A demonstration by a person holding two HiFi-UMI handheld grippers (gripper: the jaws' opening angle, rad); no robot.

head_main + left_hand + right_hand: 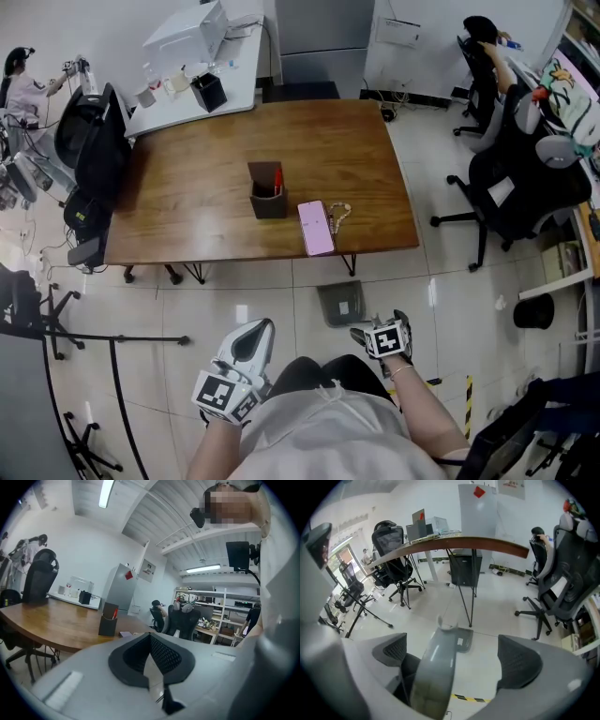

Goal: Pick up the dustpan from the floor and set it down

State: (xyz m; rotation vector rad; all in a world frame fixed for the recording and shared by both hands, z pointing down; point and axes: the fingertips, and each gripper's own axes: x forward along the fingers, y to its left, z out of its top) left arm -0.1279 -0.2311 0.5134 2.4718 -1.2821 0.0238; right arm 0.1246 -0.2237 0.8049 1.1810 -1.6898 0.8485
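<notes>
Now my right tool (457,656) stands wide around the handle of the dustpan (440,663) (pan on the floor (450,281)); my left tool (152,653) is closed.

You wear a pale grey top (323,433), dark trousers (307,373) and a thin bracelet (401,371) at the right wrist. Your left gripper (254,331) and right gripper (380,327) have grey shells (93,686), black meshed pads (520,660) and cubes (386,339) of black-and-white square markers.
</notes>
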